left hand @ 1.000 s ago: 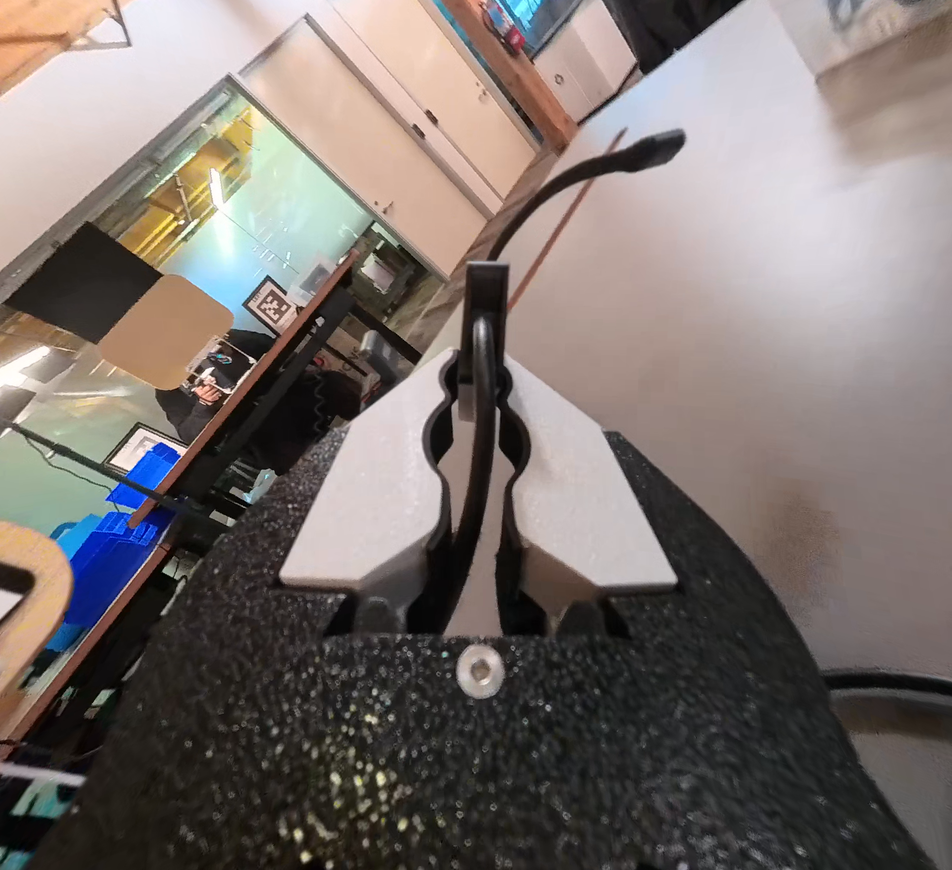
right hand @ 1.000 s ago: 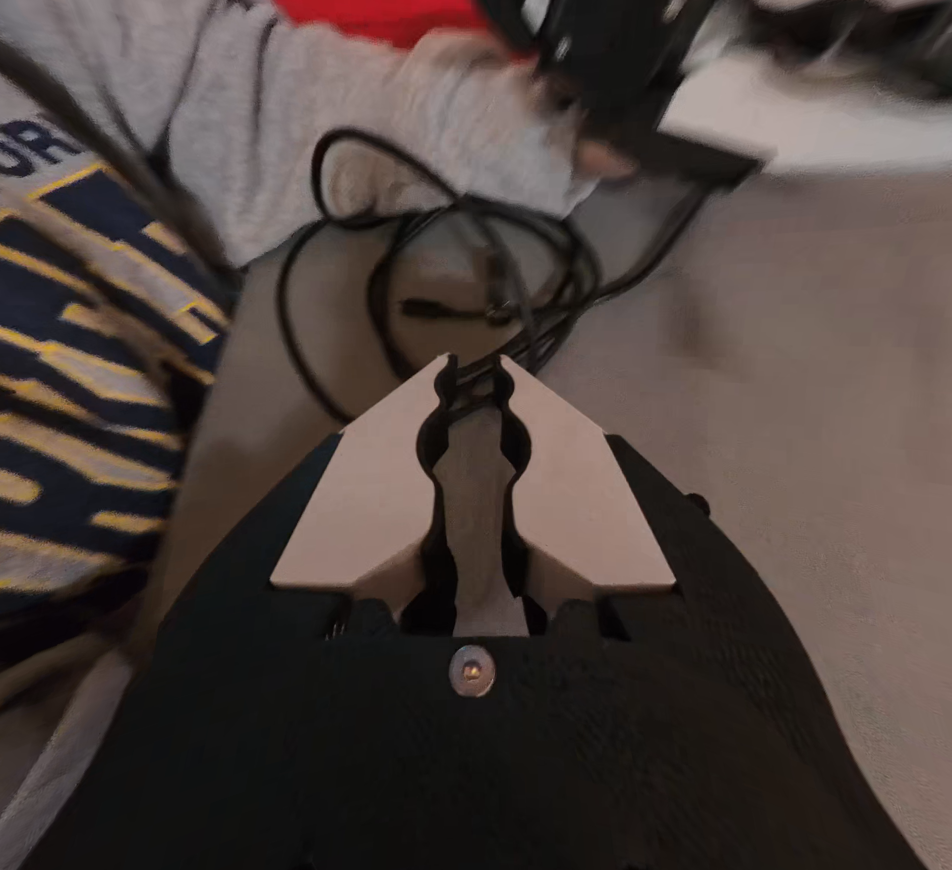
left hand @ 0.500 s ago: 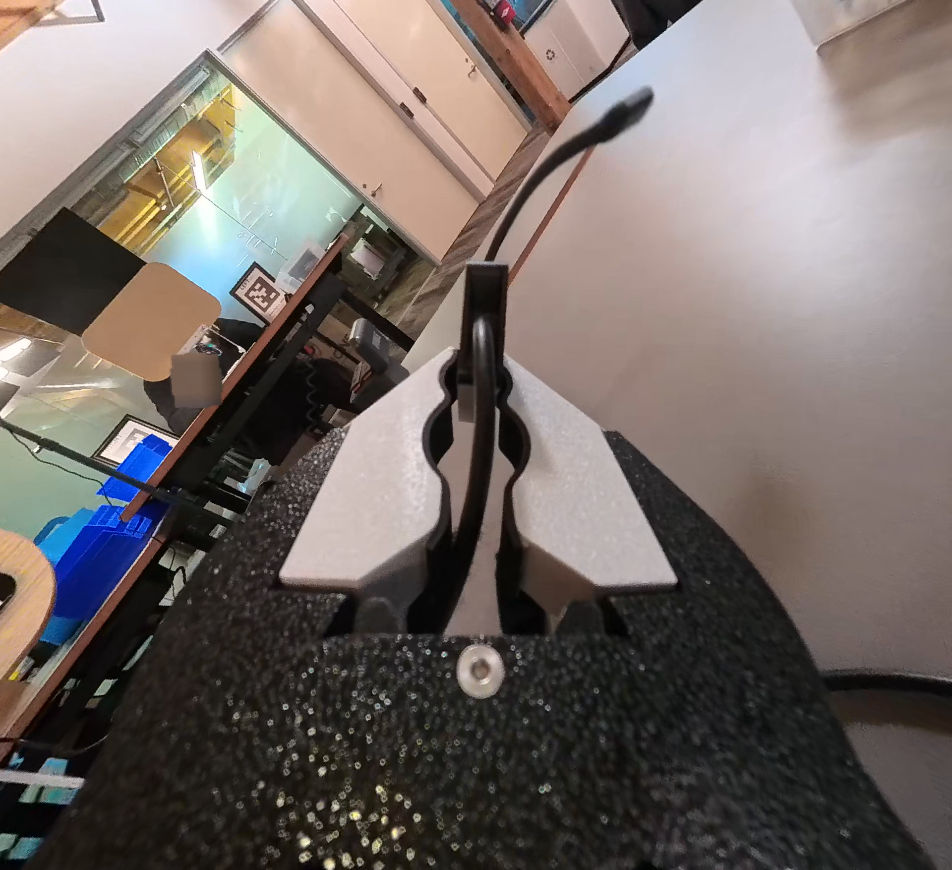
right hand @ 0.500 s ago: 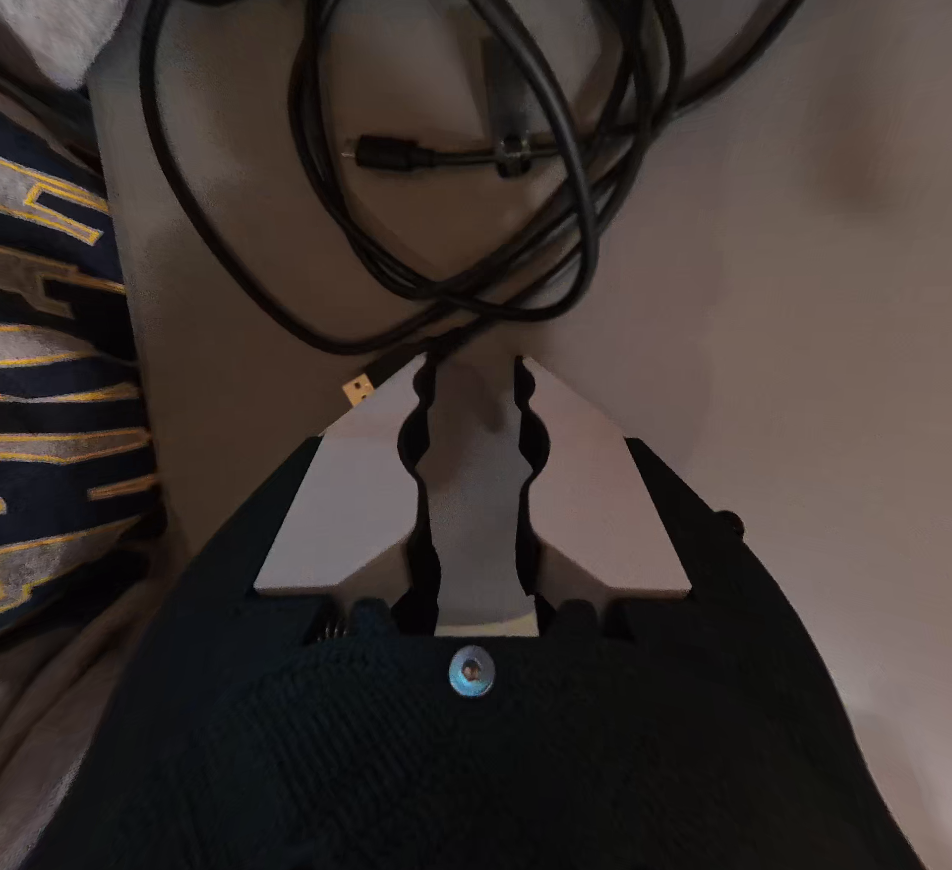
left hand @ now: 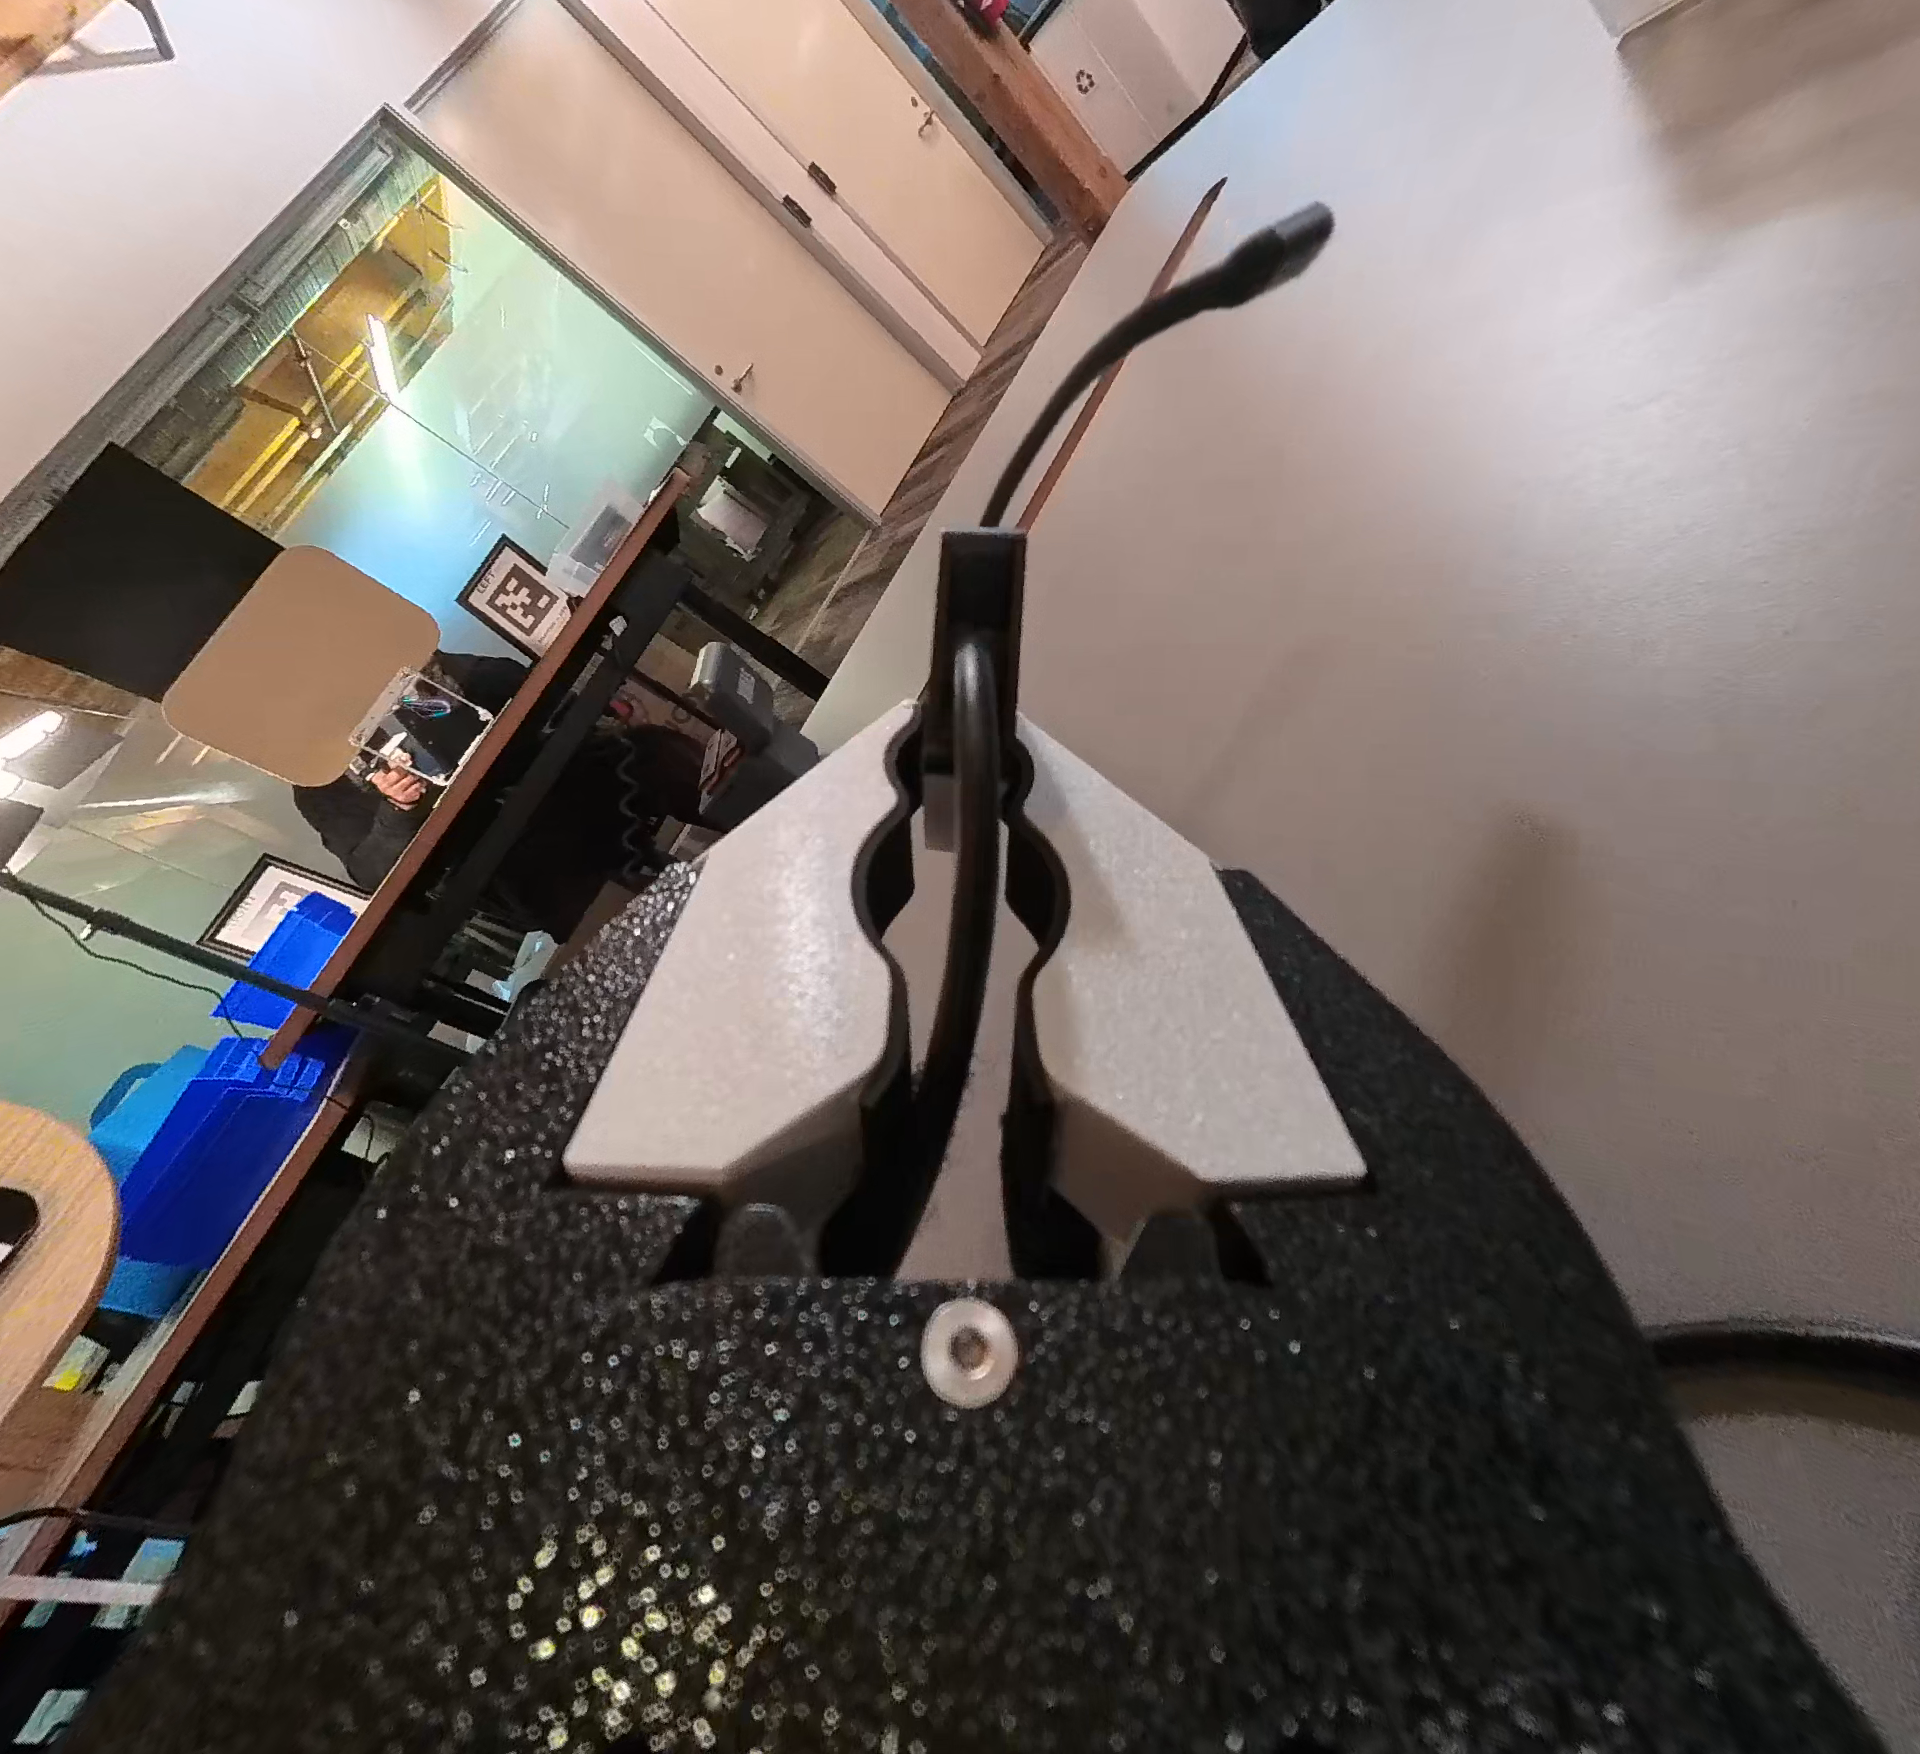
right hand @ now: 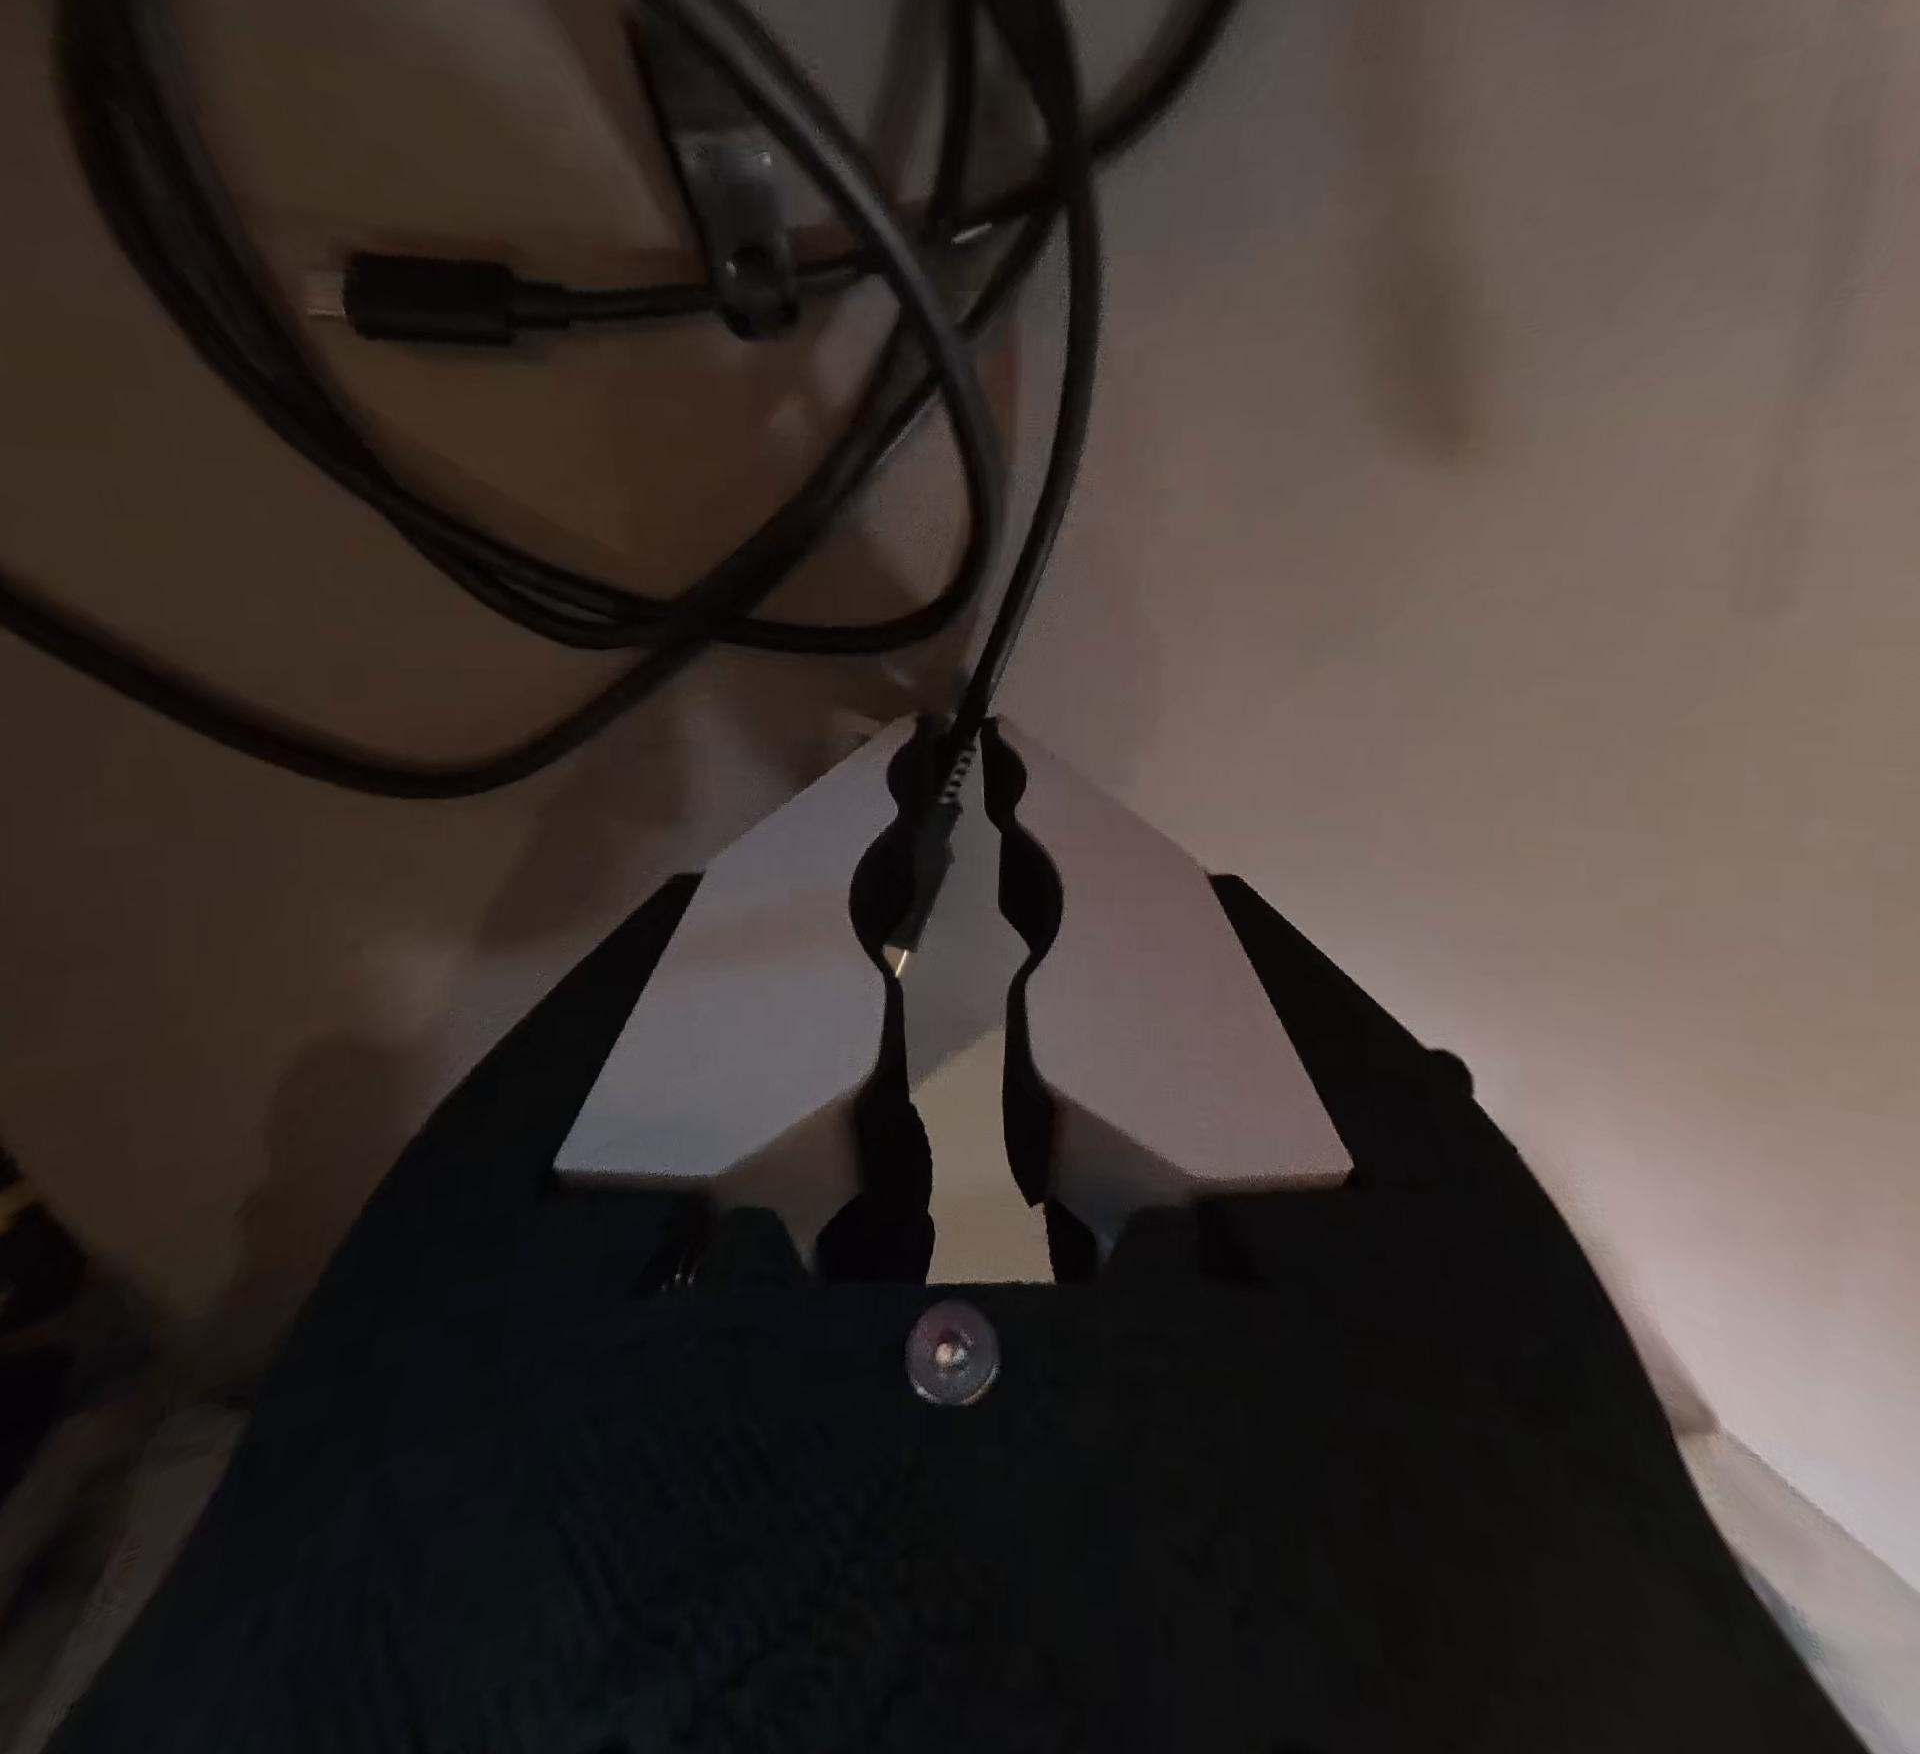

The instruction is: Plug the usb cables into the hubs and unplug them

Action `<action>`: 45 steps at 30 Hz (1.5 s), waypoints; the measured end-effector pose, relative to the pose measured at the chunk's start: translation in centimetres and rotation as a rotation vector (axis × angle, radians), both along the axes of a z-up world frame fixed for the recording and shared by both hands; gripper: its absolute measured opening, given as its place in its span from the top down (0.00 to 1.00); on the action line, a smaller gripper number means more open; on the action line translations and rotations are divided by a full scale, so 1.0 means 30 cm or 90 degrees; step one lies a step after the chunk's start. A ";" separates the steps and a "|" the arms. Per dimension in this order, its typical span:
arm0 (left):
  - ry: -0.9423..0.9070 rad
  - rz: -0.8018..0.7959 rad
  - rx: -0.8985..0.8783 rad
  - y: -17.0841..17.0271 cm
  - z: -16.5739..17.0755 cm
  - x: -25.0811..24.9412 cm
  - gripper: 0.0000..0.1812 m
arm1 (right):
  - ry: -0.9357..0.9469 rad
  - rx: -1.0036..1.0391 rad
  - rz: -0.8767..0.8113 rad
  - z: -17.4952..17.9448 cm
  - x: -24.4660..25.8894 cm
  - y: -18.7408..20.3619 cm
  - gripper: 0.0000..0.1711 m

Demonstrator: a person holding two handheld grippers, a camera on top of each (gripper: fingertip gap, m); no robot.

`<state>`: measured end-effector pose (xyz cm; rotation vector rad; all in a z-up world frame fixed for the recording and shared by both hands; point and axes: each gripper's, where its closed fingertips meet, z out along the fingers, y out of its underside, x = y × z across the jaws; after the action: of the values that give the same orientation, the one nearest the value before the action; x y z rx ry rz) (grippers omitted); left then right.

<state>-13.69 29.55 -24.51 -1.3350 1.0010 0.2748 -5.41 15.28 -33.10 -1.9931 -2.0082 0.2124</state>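
- Right hand-held gripper (right hand: 954, 728) has dropped into the cable pile over the last second: jaws were apart half a second ago, now pinched on a black usb cable (right hand: 1023, 478) just behind its plug (right hand: 928, 857).
- The plug lies between the fingers, its metal tip pointing back toward the camera, so it likely needs re-orienting before it can go into a port.
- Left hand-held gripper (left hand: 971, 748) unchanged apart from slight tilt: still clamped on the black hub (left hand: 980, 598), held upright at the fingertips above the worktop (left hand: 1558, 665).
- Hub's own lead (left hand: 1091, 364) arcs up and away, its end connector (left hand: 1288, 234) free in the air.
- Judgement: grasp is done, next is bringing plug to hub; nothing plugged yet as far as visible.
- In the way: the held cable runs into a tangle of loops (right hand: 540, 582) near the worktop's near edge; lifting may drag them.
- A second plug (right hand: 436, 298) and a cable tie (right hand: 743, 250) lie inside the loops.
- Right view is dark and blurred; hub ports not visible in either view.
- Background past the far edge: another desk, blue bins (left hand: 223, 1174), a person (left hand: 364, 800).
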 end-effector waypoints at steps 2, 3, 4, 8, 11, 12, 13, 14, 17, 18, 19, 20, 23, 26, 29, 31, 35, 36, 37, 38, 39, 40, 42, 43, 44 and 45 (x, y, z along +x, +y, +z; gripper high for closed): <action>0.003 0.003 0.001 0.001 -0.001 -0.001 0.95 | 0.015 -0.021 -0.018 0.000 0.003 0.016 0.97; 0.005 0.004 0.003 0.001 0.000 -0.002 0.95 | 0.017 -0.009 -0.019 0.000 0.008 0.035 0.97; 0.005 0.004 0.004 0.001 0.002 -0.002 0.95 | 0.018 0.014 -0.020 0.003 0.014 0.062 0.97; 0.000 0.017 0.005 0.006 0.010 -0.016 0.95 | 0.089 0.166 -0.039 0.076 0.003 0.212 0.97; -0.015 0.048 0.001 0.019 0.023 -0.049 0.95 | 0.157 0.378 -0.036 0.187 -0.001 0.343 0.98; -0.025 0.060 0.001 0.023 0.028 -0.063 0.95 | 0.180 0.472 -0.040 0.241 0.003 0.384 0.98; -0.035 0.067 -0.004 0.026 0.030 -0.075 0.95 | 0.200 0.572 -0.033 0.298 0.007 0.413 0.98; -0.047 0.069 -0.007 0.029 0.033 -0.083 0.95 | 0.223 0.682 -0.020 0.359 0.011 0.428 0.98; -0.083 0.062 -0.024 0.030 0.036 -0.091 0.95 | 0.296 0.963 0.038 0.504 0.015 0.387 0.98; -0.090 0.052 -0.028 0.027 0.037 -0.084 0.95 | 0.307 0.999 0.053 0.514 0.012 0.373 0.98; -0.092 0.040 -0.032 0.023 0.037 -0.074 0.95 | 0.317 1.018 0.055 0.521 0.011 0.366 0.97; -0.091 0.023 -0.035 0.016 0.035 -0.061 0.95 | 0.328 1.028 0.053 0.526 0.010 0.362 0.98; -0.088 -0.032 -0.041 -0.009 0.032 -0.009 0.95 | 0.340 1.028 0.059 0.524 0.003 0.357 0.97; -0.074 -0.044 -0.055 -0.014 0.015 0.014 0.95 | 0.339 0.983 0.074 0.487 -0.011 0.364 0.97; -0.068 -0.043 -0.074 -0.010 -0.004 0.018 0.95 | 0.344 0.865 0.094 0.406 -0.030 0.379 0.97; -0.074 -0.049 -0.097 -0.011 -0.017 0.027 0.95 | 0.349 0.802 0.070 0.369 -0.024 0.404 0.98; -0.040 -0.068 -0.163 -0.017 -0.084 0.060 0.95 | 0.342 0.681 0.029 0.280 -0.011 0.448 0.97; -0.024 -0.082 -0.188 -0.024 -0.110 0.075 0.95 | 0.343 0.651 0.021 0.258 -0.011 0.453 0.97; -0.010 -0.085 -0.198 -0.027 -0.127 0.085 0.95 | 0.348 0.625 0.012 0.241 -0.012 0.459 0.98; 0.007 -0.082 -0.198 -0.027 -0.136 0.089 0.95 | 0.348 0.598 0.005 0.221 -0.013 0.465 0.98; 0.021 -0.080 -0.198 -0.028 -0.141 0.093 0.95 | 0.347 0.570 -0.005 0.205 -0.012 0.471 0.97; 0.028 -0.081 -0.198 -0.030 -0.145 0.098 0.95 | 0.354 0.551 -0.017 0.200 -0.012 0.474 0.97; 0.036 -0.077 -0.193 -0.031 -0.143 0.101 0.94 | 0.374 0.521 -0.037 0.201 -0.010 0.477 0.98; 0.037 -0.078 -0.192 -0.032 -0.142 0.103 0.95 | 0.382 0.500 -0.050 0.199 -0.008 0.479 0.98; 0.037 -0.077 -0.193 -0.032 -0.143 0.105 0.95 | 0.389 0.482 -0.063 0.197 -0.006 0.482 0.98; 0.041 -0.077 -0.194 -0.033 -0.146 0.107 0.95 | 0.393 0.468 -0.073 0.196 -0.004 0.484 0.98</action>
<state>-10.46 28.57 -28.88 -1.5397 1.2082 0.0740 -5.53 29.80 -27.23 -1.3443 -1.3073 0.0368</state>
